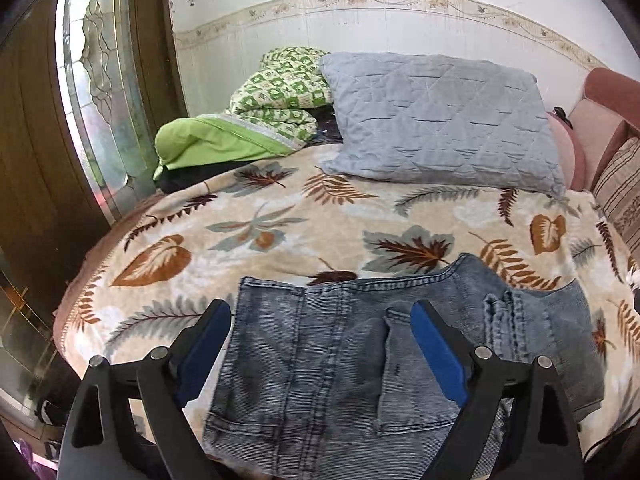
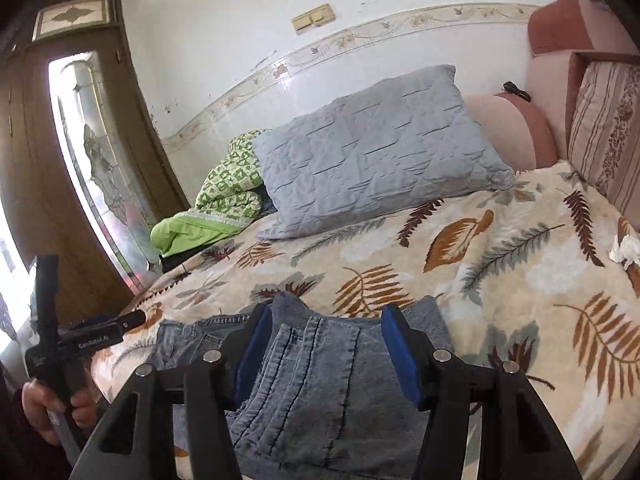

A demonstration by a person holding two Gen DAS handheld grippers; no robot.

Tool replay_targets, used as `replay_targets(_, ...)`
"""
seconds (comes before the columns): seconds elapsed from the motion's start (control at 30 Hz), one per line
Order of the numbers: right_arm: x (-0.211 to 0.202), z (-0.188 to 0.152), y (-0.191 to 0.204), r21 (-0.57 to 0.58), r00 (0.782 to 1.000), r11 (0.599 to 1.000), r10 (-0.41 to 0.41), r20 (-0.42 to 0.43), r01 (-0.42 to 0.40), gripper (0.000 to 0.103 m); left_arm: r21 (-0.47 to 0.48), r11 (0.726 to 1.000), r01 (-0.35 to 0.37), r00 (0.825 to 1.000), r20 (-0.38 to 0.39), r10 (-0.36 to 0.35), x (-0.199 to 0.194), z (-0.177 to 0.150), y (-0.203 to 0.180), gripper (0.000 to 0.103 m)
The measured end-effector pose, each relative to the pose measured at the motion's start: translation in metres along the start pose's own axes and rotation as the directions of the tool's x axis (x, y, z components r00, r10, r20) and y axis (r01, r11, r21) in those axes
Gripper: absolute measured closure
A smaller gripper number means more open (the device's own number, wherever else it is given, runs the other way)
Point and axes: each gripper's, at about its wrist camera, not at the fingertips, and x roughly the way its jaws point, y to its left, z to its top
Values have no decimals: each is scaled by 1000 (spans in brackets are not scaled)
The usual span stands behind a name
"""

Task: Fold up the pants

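Observation:
Folded blue jeans (image 1: 320, 360) lie flat on the leaf-patterned blanket (image 1: 256, 216) at the near edge of the bed, back pockets up. My left gripper (image 1: 320, 306) hovers over them, open wide, its blue pads (image 1: 436, 352) clear of the cloth. In the right wrist view the jeans (image 2: 316, 380) show bunched seams between the fingers of my right gripper (image 2: 326, 310), which is open; the pads stand beside the denim without squeezing it. A hand holds the left gripper (image 2: 128, 322) at the far left of that view.
A grey quilted pillow (image 1: 440, 120) and a green patterned quilt (image 1: 276, 96) lie at the back of the bed against the wall. A pink headboard (image 2: 560, 28) and striped cushion (image 2: 604, 128) stand at the right. A wooden door with glass (image 1: 100, 80) is at the left. A crumpled tissue (image 2: 626, 250) lies on the blanket.

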Motion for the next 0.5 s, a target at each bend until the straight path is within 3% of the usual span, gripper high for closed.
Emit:
replay_targets(0.23, 19, -18, 28, -125, 998, 992, -8, -62, 1, 42, 13, 1000, -14, 999, 30, 13, -4, 0, 5, 12)
replay_targets(0.5, 38, -26, 31, -139, 993, 990, -18, -113, 2, 42, -15, 1000, -23, 998, 54, 24, 1, 2, 16, 11)
